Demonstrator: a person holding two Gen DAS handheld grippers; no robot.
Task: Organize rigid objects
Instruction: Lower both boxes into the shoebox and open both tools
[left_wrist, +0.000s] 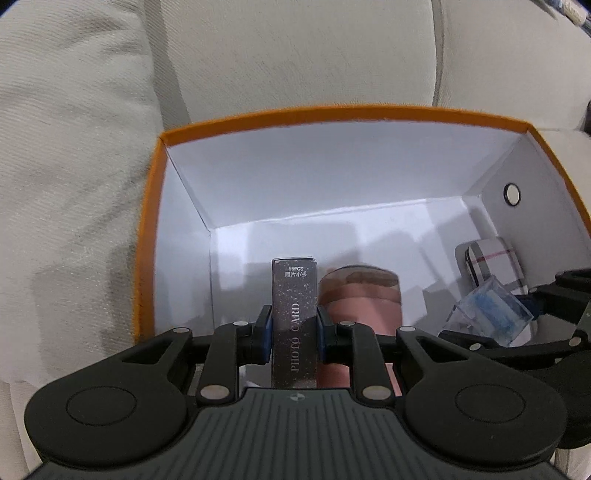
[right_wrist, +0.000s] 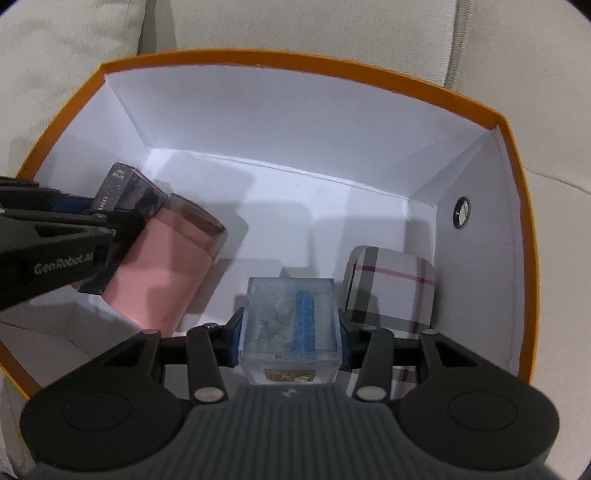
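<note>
Left gripper (left_wrist: 294, 334) clamped on photo-card box (left_wrist: 294, 317), right gripper (right_wrist: 290, 334) on clear case (right_wrist: 291, 321), both inside orange box (right_wrist: 369, 79), beside pink tin (right_wrist: 170, 266) and plaid case (right_wrist: 391, 291) by right wall; release pending.

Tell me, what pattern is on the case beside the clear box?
Plaid case: white, grey-and-red check, clearest from right wrist.

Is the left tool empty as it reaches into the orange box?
No: the left tool is clamped on a dark photo card box, held inside the orange box.
</note>
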